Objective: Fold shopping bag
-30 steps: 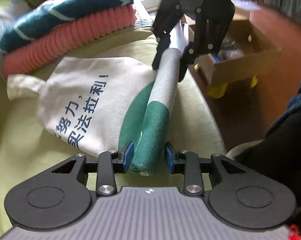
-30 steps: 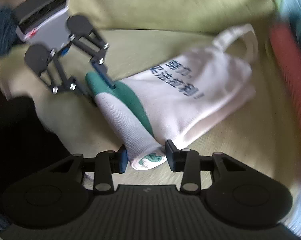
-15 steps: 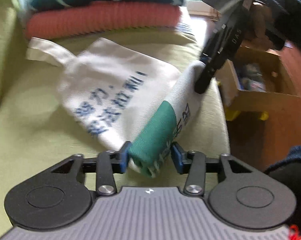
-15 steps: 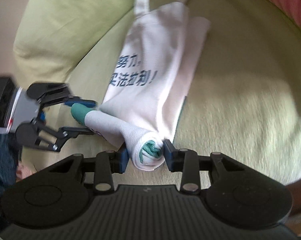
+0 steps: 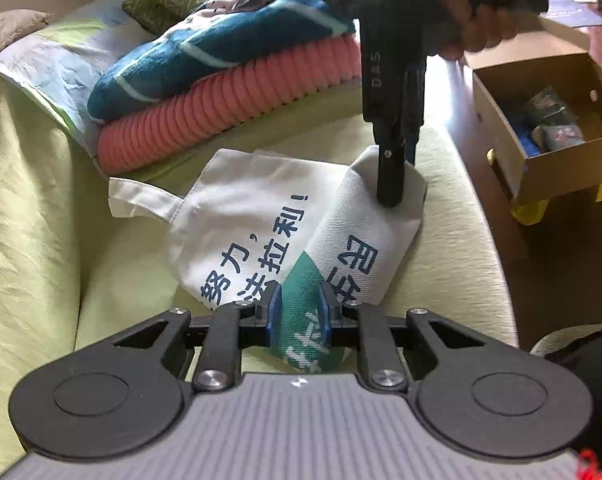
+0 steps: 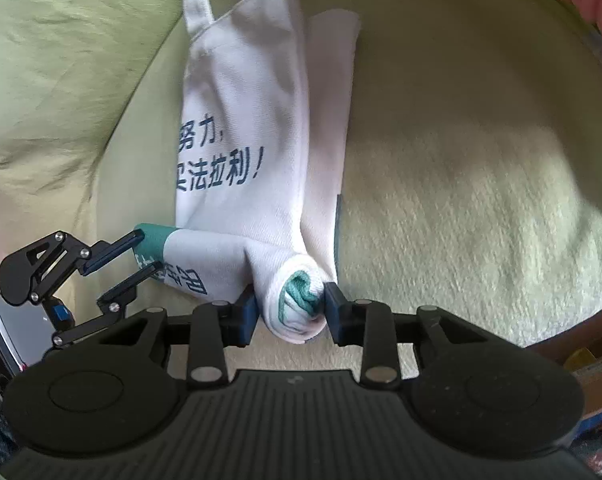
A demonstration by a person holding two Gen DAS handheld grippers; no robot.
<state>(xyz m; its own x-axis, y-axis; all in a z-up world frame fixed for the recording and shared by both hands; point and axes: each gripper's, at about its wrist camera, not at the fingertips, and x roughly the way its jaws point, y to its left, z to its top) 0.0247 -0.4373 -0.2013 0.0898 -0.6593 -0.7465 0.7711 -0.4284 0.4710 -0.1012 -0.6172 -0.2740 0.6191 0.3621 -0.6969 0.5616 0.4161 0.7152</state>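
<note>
Compared with a second ago, both grippers are carrying the rolled end of the bag further over its flat part, so that blue lettering on the roll's outer face is now showing upward and the right gripper is pressing down from above rather than from the side.

The white canvas shopping bag with blue characters and a green patch (image 5: 257,236) is lying on the pale green sofa cushion (image 5: 453,264), its bottom end turned into a thick roll (image 5: 353,248) and its handle loop (image 5: 141,200) trailing away beyond the flat part.

The left gripper (image 5: 299,312) is clamping the green end of the roll between its blue pads (image 5: 275,312). The right gripper (image 6: 291,306) is clamping the white end, where the coiled layers are showing head-on between its jaws.

The roll's long axis is running straight from one claw to the other, so each gripper is looking along it at the other (image 6: 141,252). The unrolled body of the bag is lying to the left of the left claw and ahead of the right claw, toward the stack of pink ribbed and dark teal folded knitwear (image 5: 229,76). A brown cardboard box (image 5: 541,120) is sitting off to the left claw's right.

Judging by this, the fold is partway along: any further turn would have to go across the axis, toward the handle, with both ends travelling level.
</note>
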